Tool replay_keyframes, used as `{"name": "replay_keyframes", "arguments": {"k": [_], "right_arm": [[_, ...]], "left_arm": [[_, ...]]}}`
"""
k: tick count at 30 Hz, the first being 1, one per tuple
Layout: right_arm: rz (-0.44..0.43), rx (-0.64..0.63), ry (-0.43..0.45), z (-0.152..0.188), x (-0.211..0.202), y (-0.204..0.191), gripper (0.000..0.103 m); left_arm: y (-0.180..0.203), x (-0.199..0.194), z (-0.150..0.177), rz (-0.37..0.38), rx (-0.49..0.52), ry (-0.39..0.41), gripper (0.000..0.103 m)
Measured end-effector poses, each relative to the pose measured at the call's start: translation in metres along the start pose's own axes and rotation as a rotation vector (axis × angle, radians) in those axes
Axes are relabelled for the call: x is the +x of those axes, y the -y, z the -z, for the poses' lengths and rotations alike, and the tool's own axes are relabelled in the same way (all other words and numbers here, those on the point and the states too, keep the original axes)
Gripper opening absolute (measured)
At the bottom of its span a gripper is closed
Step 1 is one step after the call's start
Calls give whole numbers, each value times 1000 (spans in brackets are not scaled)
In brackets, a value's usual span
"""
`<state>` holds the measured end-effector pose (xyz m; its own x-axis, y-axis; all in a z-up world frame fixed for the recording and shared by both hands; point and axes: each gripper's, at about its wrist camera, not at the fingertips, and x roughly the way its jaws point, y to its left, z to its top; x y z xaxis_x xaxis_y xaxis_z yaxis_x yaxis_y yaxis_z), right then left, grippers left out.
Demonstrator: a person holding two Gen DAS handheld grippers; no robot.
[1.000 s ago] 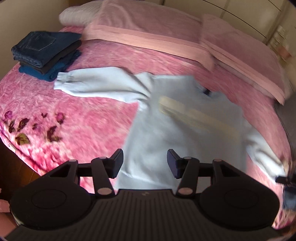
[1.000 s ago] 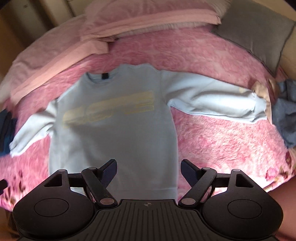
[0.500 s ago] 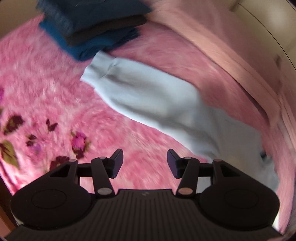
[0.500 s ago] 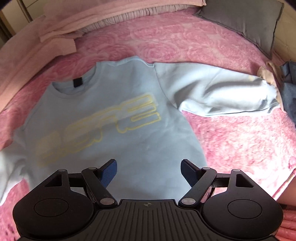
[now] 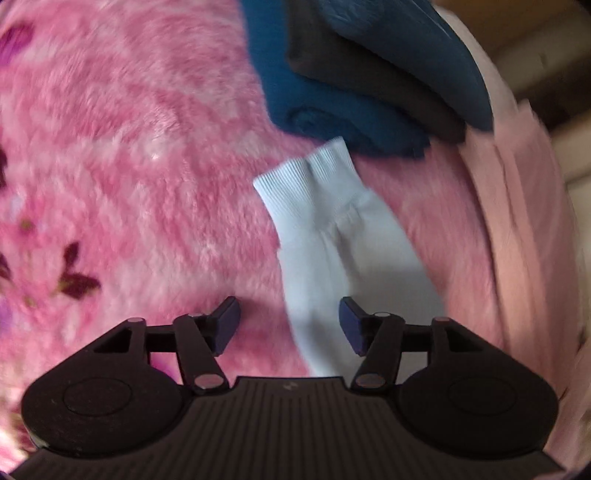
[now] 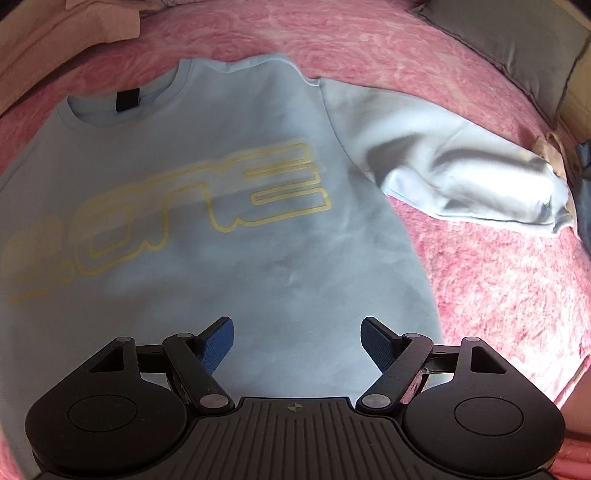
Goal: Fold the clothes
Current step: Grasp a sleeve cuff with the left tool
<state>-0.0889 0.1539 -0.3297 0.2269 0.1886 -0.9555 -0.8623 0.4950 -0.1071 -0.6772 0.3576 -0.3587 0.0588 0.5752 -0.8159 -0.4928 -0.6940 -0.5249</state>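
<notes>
We see a pale blue sweatshirt [image 6: 207, 229] spread flat, front up, on a pink fleecy bed cover [image 6: 491, 280]. Its collar points toward the head of the bed, where pink pillows [image 6: 74, 33] lie along the far edge, and yellow outlined lettering [image 6: 177, 210] runs across the chest. One sleeve [image 6: 454, 173] stretches out toward the side edge of the bed, creased and loosely puffed, and its cuff lies just beside a beige and grey heap of cloth [image 6: 569, 166]. A grey cushion [image 6: 517, 40] sits at the far corner.

Our right gripper [image 6: 297, 345] hangs over the lower body of the sweatshirt with its jaws spread wide and nothing between the pads; whether they touch the fabric we cannot tell.

In the left wrist view the other sleeve [image 5: 347, 251] lies on the cover, its ribbed cuff [image 5: 310, 181] reaching up to a stack of folded clothes [image 5: 369, 81], dark blue and grey, near the far corner of the bed. Whether cuff and stack touch we cannot tell. Our left gripper [image 5: 290, 325] has its jaws far apart; they have just been opening. The sleeve passes between the fingertips, nearer the right-hand one, and the pads do not press on it. Dark flower prints [image 5: 74, 280] mark the cover toward its other edge.
</notes>
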Motion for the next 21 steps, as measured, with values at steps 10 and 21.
{"name": "replay_keyframes", "arguments": {"k": [10, 21], "right_arm": [[-16, -62, 25, -19, 20, 3, 79], [-3, 46, 65, -35, 11, 81, 79]], "left_arm": [[15, 19, 4, -11, 175, 69, 8], [136, -66, 104, 310, 641, 138, 1]]}}
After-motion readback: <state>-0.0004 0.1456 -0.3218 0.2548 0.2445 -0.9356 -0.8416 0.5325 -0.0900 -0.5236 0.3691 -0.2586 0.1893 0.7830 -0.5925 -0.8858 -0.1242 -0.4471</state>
